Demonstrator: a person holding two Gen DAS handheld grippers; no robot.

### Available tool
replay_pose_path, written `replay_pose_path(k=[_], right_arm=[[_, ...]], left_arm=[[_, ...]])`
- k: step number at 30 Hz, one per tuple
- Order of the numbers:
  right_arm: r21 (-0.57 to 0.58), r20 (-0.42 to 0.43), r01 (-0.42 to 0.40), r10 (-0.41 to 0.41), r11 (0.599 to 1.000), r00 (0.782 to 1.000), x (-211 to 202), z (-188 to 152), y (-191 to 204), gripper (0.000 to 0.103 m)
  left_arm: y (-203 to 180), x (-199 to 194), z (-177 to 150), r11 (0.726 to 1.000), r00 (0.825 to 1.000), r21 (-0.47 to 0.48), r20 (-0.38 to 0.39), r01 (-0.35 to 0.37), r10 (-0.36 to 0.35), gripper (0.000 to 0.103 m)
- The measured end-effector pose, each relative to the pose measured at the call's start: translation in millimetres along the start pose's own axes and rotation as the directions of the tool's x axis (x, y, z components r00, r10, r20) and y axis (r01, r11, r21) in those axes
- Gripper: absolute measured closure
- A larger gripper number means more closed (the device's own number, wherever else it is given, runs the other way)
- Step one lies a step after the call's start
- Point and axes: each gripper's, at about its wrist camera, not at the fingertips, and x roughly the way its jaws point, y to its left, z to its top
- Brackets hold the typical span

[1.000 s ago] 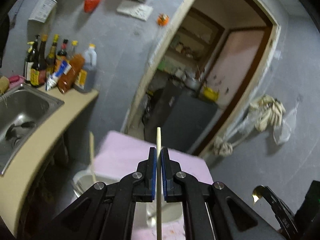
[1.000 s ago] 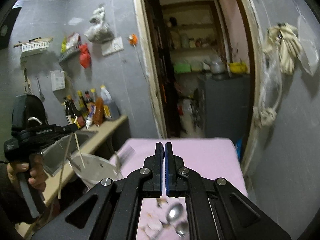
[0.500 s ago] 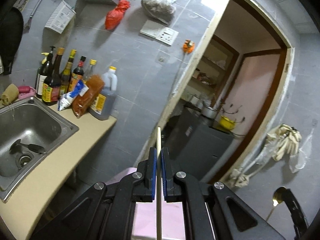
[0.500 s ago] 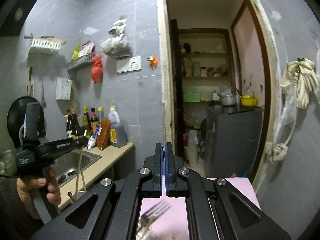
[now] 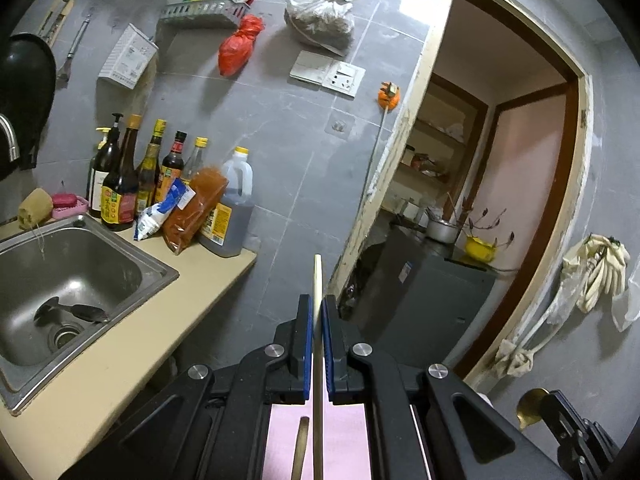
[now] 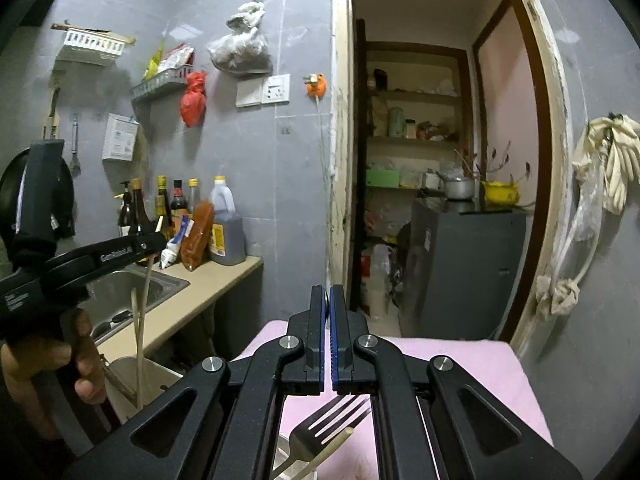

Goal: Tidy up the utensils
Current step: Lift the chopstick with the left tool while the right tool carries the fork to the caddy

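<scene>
— What do the left tongs [image 5: 318, 300] have?

— They are clenched on a pale chopstick [image 5: 318, 276]. It stands upright between the blue pads, its top above the tips and its length running down past them. A darker stick [image 5: 303, 440] rises just left of it, under the tongs.

— And under that?

— A pink surface [image 5: 348, 436], directly below the tongs. Seen from the right wrist, the person's hand [image 6: 44, 360] grips the handle. The chopstick [image 6: 143, 312] hangs down from the left tongs [image 6: 158, 242] towards a pale container [image 6: 160, 376]. I cannot tell whether its lower end touches anything. A second thin stick [image 6: 134, 320] stands close beside it.

— The right tongs [image 6: 329, 292]?

— Clamped tight, pads all but meeting. From the left wrist view a brass-coloured spoon [image 5: 528, 402] juts from the tip of the right tongs [image 5: 550, 400], so they grasp the spoon.

— Anything near them?

— Just below the right tongs a fork [image 6: 332, 420] points its tines up and away. Another chopstick [image 6: 328, 446] lies slanted across it, over the pink surface [image 6: 480, 360].

— Further out?

— Left of the left tongs lie a tan surface [image 5: 132, 356] and a steel sink [image 5: 154, 276], with bottles [image 5: 120, 188] behind against the grey tiled wall. Ahead and to the right is an open doorway [image 5: 576, 200].
</scene>
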Motion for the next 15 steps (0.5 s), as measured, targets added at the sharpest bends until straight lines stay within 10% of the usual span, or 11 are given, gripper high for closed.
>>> replay_pose_path(k=[15], right_arm=[[-0.012, -0.023, -0.007, 0.007, 1.0, 1.0, -0.6, -10.1, 7.7, 0.1]], left_arm=[[-9.4, -8.7, -8.6, 0.995, 1.0, 0.1, -0.018, 0.023, -0.021, 0.098]])
